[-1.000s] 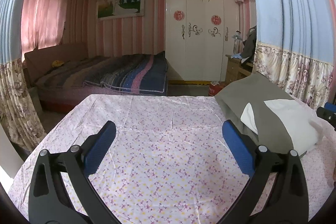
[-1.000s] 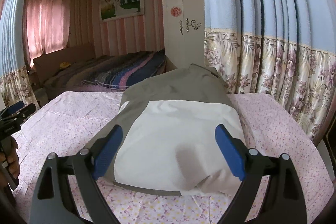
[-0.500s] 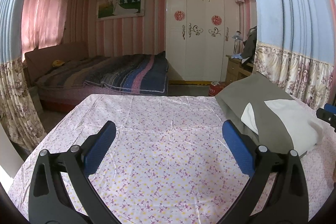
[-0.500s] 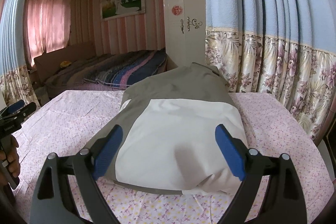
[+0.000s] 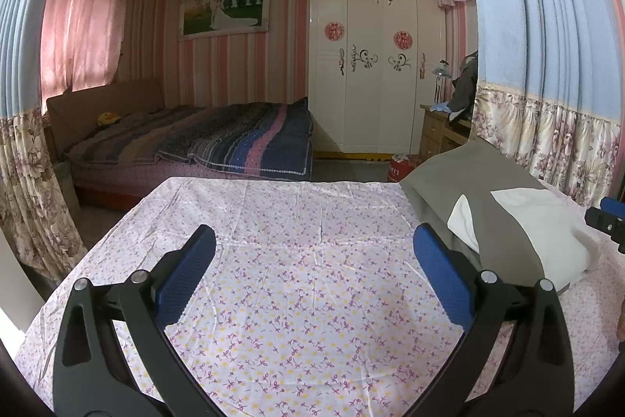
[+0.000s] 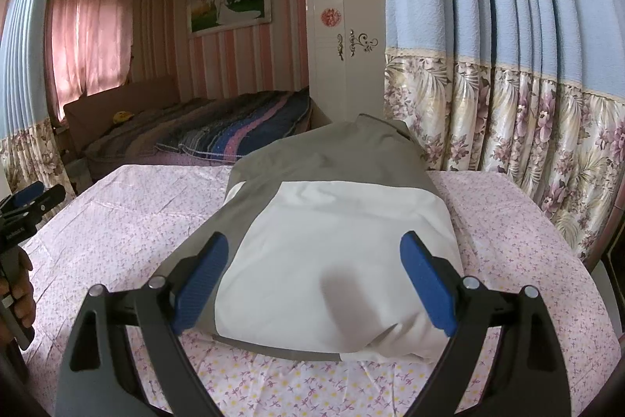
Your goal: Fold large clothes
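We see a bed covered by a floral sheet (image 5: 297, 284), its far edge facing a second bed (image 5: 203, 143) and a white wardrobe (image 5: 375, 73). On the sheet, toward its right edge beside the flowered curtain (image 6: 508, 104), lies the folded grey-and-white garment (image 6: 332, 245). Our right gripper (image 6: 312, 280) hovers over the garment's near end, jaws spread wide, pinching nothing. Our left gripper (image 5: 312, 276) hangs over bare sheet, jaws likewise spread and empty.

Folded garment (image 6: 336, 245) lies on the sheet's (image 5: 297, 284) right side
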Available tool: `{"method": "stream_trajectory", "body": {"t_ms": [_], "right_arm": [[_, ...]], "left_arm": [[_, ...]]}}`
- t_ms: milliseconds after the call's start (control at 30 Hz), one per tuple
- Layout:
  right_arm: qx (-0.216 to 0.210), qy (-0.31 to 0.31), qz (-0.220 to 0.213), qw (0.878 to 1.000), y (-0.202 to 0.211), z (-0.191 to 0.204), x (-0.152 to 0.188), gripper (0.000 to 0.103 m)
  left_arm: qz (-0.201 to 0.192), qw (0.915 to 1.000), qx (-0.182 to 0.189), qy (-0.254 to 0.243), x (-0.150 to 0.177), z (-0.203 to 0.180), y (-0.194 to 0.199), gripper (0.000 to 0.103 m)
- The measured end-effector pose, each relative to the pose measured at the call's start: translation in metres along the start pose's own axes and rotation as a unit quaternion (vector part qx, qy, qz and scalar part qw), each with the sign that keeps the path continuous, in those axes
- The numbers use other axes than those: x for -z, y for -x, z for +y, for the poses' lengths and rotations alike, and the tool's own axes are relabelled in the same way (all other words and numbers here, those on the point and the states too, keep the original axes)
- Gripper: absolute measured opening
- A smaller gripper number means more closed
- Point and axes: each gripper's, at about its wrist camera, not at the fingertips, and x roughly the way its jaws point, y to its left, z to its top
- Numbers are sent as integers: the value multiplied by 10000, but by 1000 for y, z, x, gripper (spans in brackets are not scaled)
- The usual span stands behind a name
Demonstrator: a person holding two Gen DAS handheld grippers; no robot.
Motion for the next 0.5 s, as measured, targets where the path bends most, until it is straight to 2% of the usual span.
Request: {"method": "stream_trajectory", "body": {"t_ms": [500], "right_arm": [[-8, 4, 19, 10000, -1, 0, 0, 90]], "left_arm": [[108, 9998, 143, 73, -4, -2, 0, 100]]}}
